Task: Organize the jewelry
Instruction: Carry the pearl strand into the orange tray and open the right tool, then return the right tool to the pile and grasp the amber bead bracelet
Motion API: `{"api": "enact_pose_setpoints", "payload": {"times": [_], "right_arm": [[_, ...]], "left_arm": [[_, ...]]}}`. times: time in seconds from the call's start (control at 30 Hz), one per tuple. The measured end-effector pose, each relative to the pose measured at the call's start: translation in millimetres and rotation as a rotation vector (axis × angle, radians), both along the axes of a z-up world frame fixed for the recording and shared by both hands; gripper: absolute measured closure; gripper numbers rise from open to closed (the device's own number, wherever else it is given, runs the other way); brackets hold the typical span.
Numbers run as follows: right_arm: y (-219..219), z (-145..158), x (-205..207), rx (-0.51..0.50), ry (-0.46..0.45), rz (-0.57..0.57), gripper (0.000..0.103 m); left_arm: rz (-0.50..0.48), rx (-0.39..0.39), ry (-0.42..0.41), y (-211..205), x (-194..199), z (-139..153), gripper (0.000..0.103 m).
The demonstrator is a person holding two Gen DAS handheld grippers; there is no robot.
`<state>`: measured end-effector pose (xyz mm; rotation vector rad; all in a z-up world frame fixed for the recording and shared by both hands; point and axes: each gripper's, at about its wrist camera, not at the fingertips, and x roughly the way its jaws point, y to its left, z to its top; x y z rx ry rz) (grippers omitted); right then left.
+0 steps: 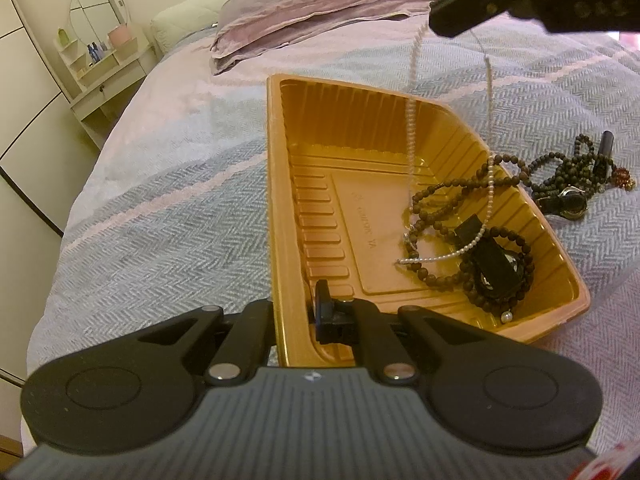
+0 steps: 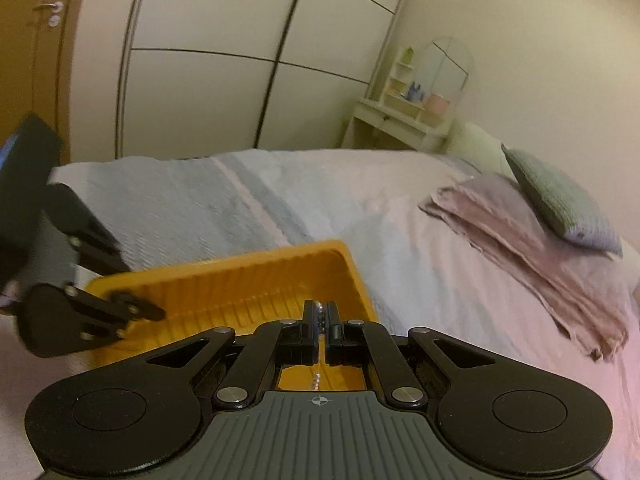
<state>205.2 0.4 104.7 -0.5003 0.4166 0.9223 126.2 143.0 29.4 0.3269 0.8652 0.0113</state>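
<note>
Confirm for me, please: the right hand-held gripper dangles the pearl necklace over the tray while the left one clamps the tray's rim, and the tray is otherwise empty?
Not quite: the tray is not otherwise empty. The left wrist view shows a brown bead string and a black watch already inside. The rest holds: the right hand-held gripper dangles the pearl necklace over it, and the left hand-held gripper clamps its rim.

Striped bed (image 1: 160, 208), orange tray (image 1: 280, 184), folded pink blanket (image 1: 320, 4) (pillow atop), loose dark beads (image 1: 560, 160), watch (image 1: 570, 200)
</note>
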Motion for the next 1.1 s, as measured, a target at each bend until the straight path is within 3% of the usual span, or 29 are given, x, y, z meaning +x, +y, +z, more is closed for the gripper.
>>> {"api": "enact_pose_setpoints", "payload": {"times": [0.33, 0.53, 0.6, 0.7, 0.87, 1.1], "right_arm": [[-7, -10, 5, 0.006, 0.026, -0.013, 0.100], [-25, -1, 11, 0.074, 0.054, -0.058, 0.097], [-40, 3, 11, 0.099, 0.060, -0.093, 0.089], [-75, 4, 8, 0.144, 0.078, -0.160, 0.061], [-138, -12, 1, 0.169, 0.134, -0.299, 0.059], [-229, -59, -7, 0.150, 0.240, -0.557, 0.059]], "left_arm": [[0.003, 0.000, -0.001, -1, 1, 0, 0.100], [0.004, -0.001, -0.002, -1, 2, 0, 0.100], [0.005, 0.000, -0.002, -1, 2, 0, 0.100], [0.005, 0.000, -0.001, -1, 2, 1, 0.100], [0.005, 0.003, -0.002, -1, 2, 0, 0.100], [0.007, 0.006, -0.001, -2, 2, 1, 0.100]]}}
